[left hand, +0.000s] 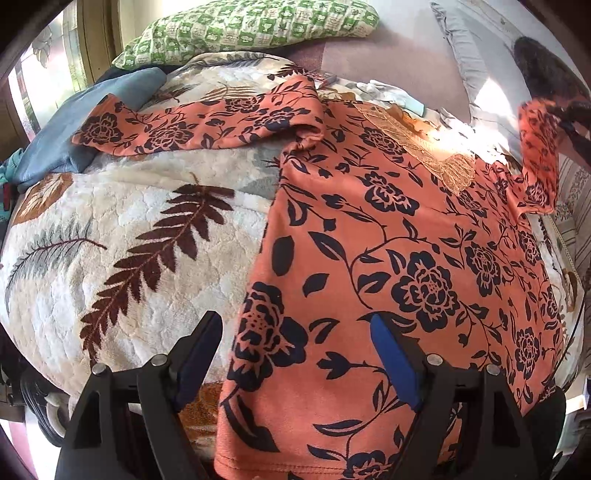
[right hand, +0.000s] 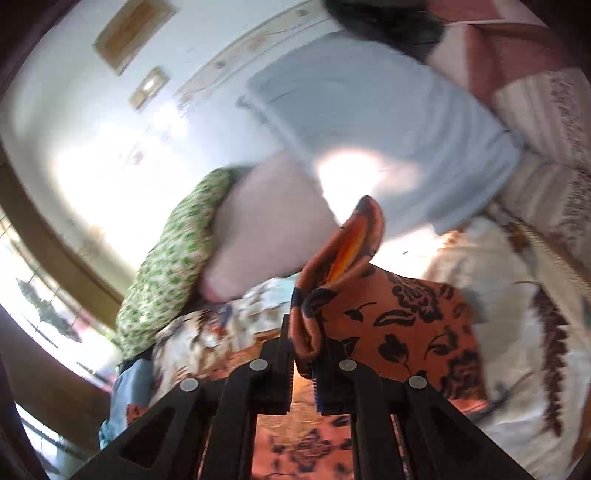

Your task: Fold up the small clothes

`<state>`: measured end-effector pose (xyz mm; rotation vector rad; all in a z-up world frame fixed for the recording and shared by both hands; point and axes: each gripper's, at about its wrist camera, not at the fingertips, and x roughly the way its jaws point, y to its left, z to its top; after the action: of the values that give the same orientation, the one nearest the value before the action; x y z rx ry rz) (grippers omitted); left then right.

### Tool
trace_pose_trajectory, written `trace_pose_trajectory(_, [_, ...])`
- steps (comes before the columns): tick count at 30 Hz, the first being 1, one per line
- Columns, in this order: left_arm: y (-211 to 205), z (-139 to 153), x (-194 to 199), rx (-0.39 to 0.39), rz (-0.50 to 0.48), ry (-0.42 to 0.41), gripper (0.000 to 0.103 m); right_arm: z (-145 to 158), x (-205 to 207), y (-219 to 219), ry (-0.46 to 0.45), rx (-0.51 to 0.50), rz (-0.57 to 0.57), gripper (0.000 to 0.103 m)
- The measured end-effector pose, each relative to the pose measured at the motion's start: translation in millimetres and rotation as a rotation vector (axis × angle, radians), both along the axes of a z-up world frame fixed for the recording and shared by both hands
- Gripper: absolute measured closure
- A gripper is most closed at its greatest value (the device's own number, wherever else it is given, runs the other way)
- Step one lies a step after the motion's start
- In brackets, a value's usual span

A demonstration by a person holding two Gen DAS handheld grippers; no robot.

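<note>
The left gripper (left hand: pixel 295 354) hangs over the lower part of an orange top (left hand: pixel 399 251), its 2 fingers spread wide with nothing pinched between them. The left finger, black with a dark pad, sits over the blanket just beside the garment's side edge; the right finger carries a bright blue pad (left hand: pixel 397 360) and sits over the printed cloth. The top is a soft, matte knit, orange with a dark navy rose-and-vine print, lying flat with its stitched hem below the fingers. Beyond the fingertips 1 long sleeve (left hand: pixel 192 127) stretches out to the left, and a tan lace panel (left hand: pixel 417 147) marks the neckline. Under it lies a plush cream blanket (left hand: pixel 122 229) with a quilted, fluffy pile and brown fern leaves. Further off are a green checked pillow (left hand: pixel 251 29) and a folded blue-grey cloth (left hand: pixel 66 129).

The right gripper (right hand: pixel 304 354) has its fingers pressed together, pinching a bunched fold of the other sleeve (right hand: pixel 332 266), which rises past the fingertips in a curled, rolled edge. In the left wrist view that sleeve is lifted at the far right. Beyond the right fingers the view is blurred: a pale grey pillow (right hand: pixel 388 122) and the green pillow (right hand: pixel 170 266) to the left.
</note>
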<state>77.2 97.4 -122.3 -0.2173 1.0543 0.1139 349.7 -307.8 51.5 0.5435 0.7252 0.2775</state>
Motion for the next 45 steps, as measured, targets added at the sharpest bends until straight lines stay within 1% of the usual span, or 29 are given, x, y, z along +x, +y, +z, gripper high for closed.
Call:
trace_pose_trajectory(2, [12, 1, -3, -0.01, 0.027, -0.004, 0.02, 2, 2, 67, -0.009, 0.018, 0.096, 0.094])
trace_pose_trajectory(4, [22, 2, -6, -0.016, 0.055, -0.008, 0.02, -14, 4, 129, 0.036, 0.034, 0.2, 0.092])
trace_pose_trajectory(6, [31, 2, -9, -0.021, 0.078, -0.007, 0.02, -45, 6, 188, 0.125, 0.006, 0.32, 0.079])
trace_pose_trajectory(7, [34, 1, -10, -0.024, 0.086, -0.005, 0.02, -67, 1, 213, 0.179, -0.029, 0.387, 0.043])
trace_pose_trajectory(8, [37, 1, -10, -0.025, 0.091, -0.002, 0.02, -89, 1, 230, 0.226, -0.083, 0.42, 0.024])
trace_pose_trajectory(9, [38, 2, -11, -0.023, 0.094, -0.001, 0.02, -107, -5, 239, 0.253, -0.115, 0.425, 0.016])
trace_pose_trajectory(10, [38, 3, -12, -0.021, 0.095, -0.005, 0.02, -123, -10, 241, 0.271, -0.111, 0.428, 0.016])
trace_pose_trajectory(11, [38, 4, -12, -0.019, 0.096, -0.012, 0.02, -136, -13, 235, 0.29, -0.077, 0.431, 0.016])
trace_pose_trajectory(13, [37, 4, -11, -0.016, 0.092, -0.013, 0.02, -150, -19, 212, 0.303, 0.007, 0.42, 0.016])
trace_pose_trajectory(14, [36, 3, -10, -0.018, 0.087, -0.01, 0.02, -151, -20, 199, 0.306, 0.025, 0.401, 0.016])
trace_pose_trajectory(16, [31, 2, -5, -0.021, 0.073, -0.005, 0.02, -146, -20, 161, 0.311, 0.032, 0.328, 0.016])
trace_pose_trajectory(18, [26, 2, -1, -0.034, 0.059, -0.001, 0.02, -140, -11, 118, 0.31, 0.056, 0.228, 0.016])
trace_pose_trajectory(20, [24, 3, 4, -0.062, 0.048, 0.002, 0.02, -141, -8, 69, 0.322, 0.098, 0.111, 0.016])
trace_pose_trajectory(22, [29, 5, 12, -0.105, 0.055, 0.007, 0.02, -150, -8, 25, 0.347, 0.118, 0.005, 0.015])
trace_pose_trajectory(23, [35, 7, 16, -0.125, 0.065, 0.005, 0.02, -158, -9, 8, 0.391, 0.11, -0.04, 0.015])
trace_pose_trajectory(24, [44, 10, 21, -0.154, 0.081, 0.003, 0.02, -166, -12, -4, 0.43, 0.121, -0.066, 0.015])
trace_pose_trajectory(25, [55, 14, 26, -0.192, 0.104, -0.007, 0.02, -169, -17, -10, 0.429, 0.163, -0.057, 0.015])
trace_pose_trajectory(26, [69, 18, 31, -0.233, 0.133, -0.026, 0.02, -168, -24, -12, 0.407, 0.189, -0.028, 0.015])
trace_pose_trajectory(27, [85, 22, 36, -0.272, 0.166, -0.054, 0.02, -162, -34, -11, 0.379, 0.186, 0.01, 0.015])
trace_pose_trajectory(29, [124, 30, 48, -0.337, 0.248, -0.124, 0.02, -154, -54, 1, 0.334, 0.157, 0.084, 0.015])
trace_pose_trajectory(32, [192, 31, 67, -0.459, 0.413, -0.215, 0.019, -154, -83, 22, 0.318, 0.091, 0.164, 0.015])
trace_pose_trajectory(33, [215, 29, 74, -0.474, 0.47, -0.232, 0.019, -157, -92, 28, 0.323, 0.06, 0.183, 0.015])
trace_pose_trajectory(36, [266, 21, 93, -0.449, 0.591, -0.236, 0.019, -172, -113, 37, 0.334, -0.014, 0.207, 0.015])
trace_pose_trajectory(37, [278, 17, 98, -0.447, 0.615, -0.231, 0.019, -174, -120, 37, 0.307, -0.03, 0.21, 0.015])
trace_pose_trajectory(38, [287, 11, 102, -0.462, 0.634, -0.221, 0.019, -173, -122, 37, 0.29, -0.036, 0.208, 0.015])
trace_pose_trajectory(40, [299, -1, 107, -0.514, 0.655, -0.21, 0.019, -175, -123, 36, 0.295, -0.028, 0.199, 0.015])
trace_pose_trajectory(41, [301, -5, 108, -0.525, 0.663, -0.212, 0.019, -176, -122, 35, 0.3, -0.02, 0.192, 0.015])
trace_pose_trajectory(43, [303, -11, 109, -0.525, 0.669, -0.217, 0.019, -177, -118, 36, 0.306, -0.018, 0.189, 0.015])
trace_pose_trajectory(45, [305, -16, 113, -0.506, 0.683, -0.215, 0.019, -177, -117, 37, 0.307, -0.029, 0.187, 0.015])
